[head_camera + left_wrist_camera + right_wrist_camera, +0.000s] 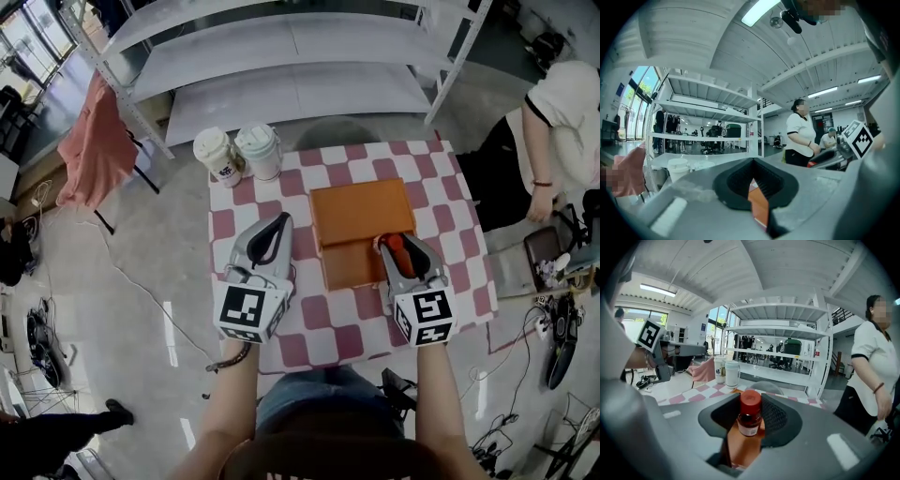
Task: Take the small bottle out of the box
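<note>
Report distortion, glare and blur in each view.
Head view: evenly lit, shelf uprights lean outward. Left gripper view: fisheye, dark corners, ceiling light blown out. Right gripper view: same fisheye; small bottle sharp, windows bright.

Left hand-held gripper [283, 221]: just left of the box [361, 211], jaws met at the tips, nothing between them. Right hand-held gripper [396, 246]: over the box's near right corner, jaws clamped on the upright small bottle [750, 417]. Both bare forearms [232, 403] point toward the box.
</note>
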Demonstrator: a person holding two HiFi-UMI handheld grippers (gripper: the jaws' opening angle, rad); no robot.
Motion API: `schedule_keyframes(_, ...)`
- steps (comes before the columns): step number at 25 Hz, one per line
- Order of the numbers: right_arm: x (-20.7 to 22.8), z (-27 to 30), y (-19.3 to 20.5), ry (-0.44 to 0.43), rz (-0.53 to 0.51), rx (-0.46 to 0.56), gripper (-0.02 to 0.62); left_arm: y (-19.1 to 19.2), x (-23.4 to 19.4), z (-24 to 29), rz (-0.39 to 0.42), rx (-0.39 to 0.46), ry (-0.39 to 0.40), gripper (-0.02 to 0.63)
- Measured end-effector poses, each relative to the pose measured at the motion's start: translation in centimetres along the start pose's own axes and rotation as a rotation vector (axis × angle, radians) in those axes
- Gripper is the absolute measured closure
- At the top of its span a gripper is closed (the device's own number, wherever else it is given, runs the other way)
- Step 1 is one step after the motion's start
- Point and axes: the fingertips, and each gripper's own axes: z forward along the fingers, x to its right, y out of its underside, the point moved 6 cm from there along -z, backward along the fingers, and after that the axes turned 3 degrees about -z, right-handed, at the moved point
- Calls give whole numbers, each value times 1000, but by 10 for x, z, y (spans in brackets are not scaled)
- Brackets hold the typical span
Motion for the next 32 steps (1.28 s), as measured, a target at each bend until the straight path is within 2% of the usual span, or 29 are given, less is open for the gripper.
schedule_keyframes(9, 13, -25, -55, 51, -40, 89, 456, -49, 1, -2, 49, 100, 5, 618)
schedule_keyframes(15, 17, -33, -67, 62, -14, 127, 456, -57, -1, -3, 54, 117, 10, 618)
schedule_keyframes(18, 21, -34, -68, 69, -39, 128, 456, -57, 0, -2, 55, 122, -2, 618)
schedule_keyframes(27, 56, -45, -71, 36, -65, 133, 456, -60, 12, 3, 53, 122, -96, 618)
schedule_keyframes(32, 83, -52, -83, 33, -76, 179, 456, -68, 21, 7, 71, 134, -148, 618)
